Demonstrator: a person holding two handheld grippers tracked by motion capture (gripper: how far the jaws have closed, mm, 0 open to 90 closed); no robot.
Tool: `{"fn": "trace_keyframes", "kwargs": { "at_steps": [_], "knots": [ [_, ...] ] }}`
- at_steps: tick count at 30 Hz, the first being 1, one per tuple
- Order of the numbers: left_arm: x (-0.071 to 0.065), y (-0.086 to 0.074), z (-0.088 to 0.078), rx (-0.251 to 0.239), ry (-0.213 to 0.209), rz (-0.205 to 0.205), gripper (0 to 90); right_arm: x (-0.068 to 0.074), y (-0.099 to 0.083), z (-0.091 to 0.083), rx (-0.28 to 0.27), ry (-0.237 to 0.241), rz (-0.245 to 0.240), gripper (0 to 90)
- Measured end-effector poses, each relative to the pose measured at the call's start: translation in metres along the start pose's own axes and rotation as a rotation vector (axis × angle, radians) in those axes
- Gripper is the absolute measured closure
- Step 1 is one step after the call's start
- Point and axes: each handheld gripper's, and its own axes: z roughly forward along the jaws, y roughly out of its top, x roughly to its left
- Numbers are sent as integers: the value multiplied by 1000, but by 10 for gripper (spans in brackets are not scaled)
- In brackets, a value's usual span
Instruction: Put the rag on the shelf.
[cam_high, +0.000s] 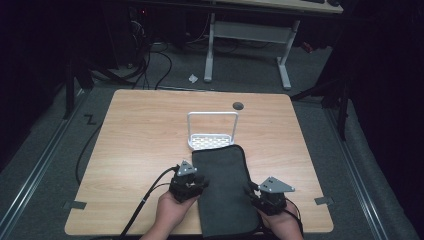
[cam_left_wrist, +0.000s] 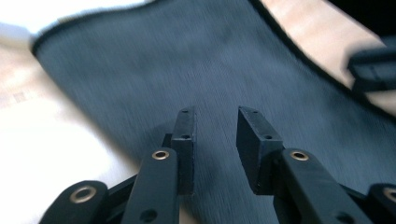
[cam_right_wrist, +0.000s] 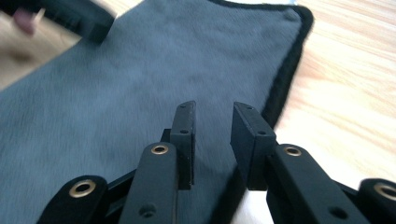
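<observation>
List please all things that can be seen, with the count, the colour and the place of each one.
cloth: one, dark grey, near middle of the table, between the grippers
rack: one, white wire, just behind the cloth
table: one, light wood
round cap: one, dark, far edge of table
desk: one, white legs, on the floor behind
left gripper: one, black, at the cloth's left edge, jaws apart
right gripper: one, black, at the cloth's right edge, jaws apart
hands: two, bottom edge
</observation>
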Motion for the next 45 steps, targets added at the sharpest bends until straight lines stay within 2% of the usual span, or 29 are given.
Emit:
{"fn": "trace_keyframes", "kwargs": {
  "at_steps": [3, 6, 10, 14, 15, 19, 28, 32, 37, 43, 45],
  "knots": [
    [0, -5, 2, 20, -26, -2, 651, 2, 10, 13, 10, -3, -18, 714],
    [0, -6, 6, 43, -10, 19, 642, 1, 21, 27, 22, -11, -47, 715],
    [3, -7, 10, 61, 0, 38, 669, -3, 32, 48, 71, -31, -69, 715],
    [4, -6, 9, 72, 8, 55, 699, -8, 32, 57, 94, -42, -59, 703],
    [3, -8, 8, 70, 19, 73, 713, -10, 30, 60, 111, -60, -52, 687],
    [4, -8, 7, 74, 17, 67, 720, -12, 26, 63, 143, -44, -18, 691],
    [4, -9, 4, 86, 24, 75, 720, -7, 22, 60, 142, -33, -18, 698],
    [4, -14, -3, 88, 31, 74, 717, 1, 18, 55, 137, -18, -21, 703],
    [0, -26, -16, 87, 8, 66, 711, 14, 13, 46, 141, 19, -35, 702],
    [-5, -34, -26, 106, -8, 91, 708, 26, 7, 38, 141, 47, -44, 701],
    [-3, -34, -27, 110, -26, 78, 703, 29, 6, 35, 145, 51, -46, 701]
  ]
}}
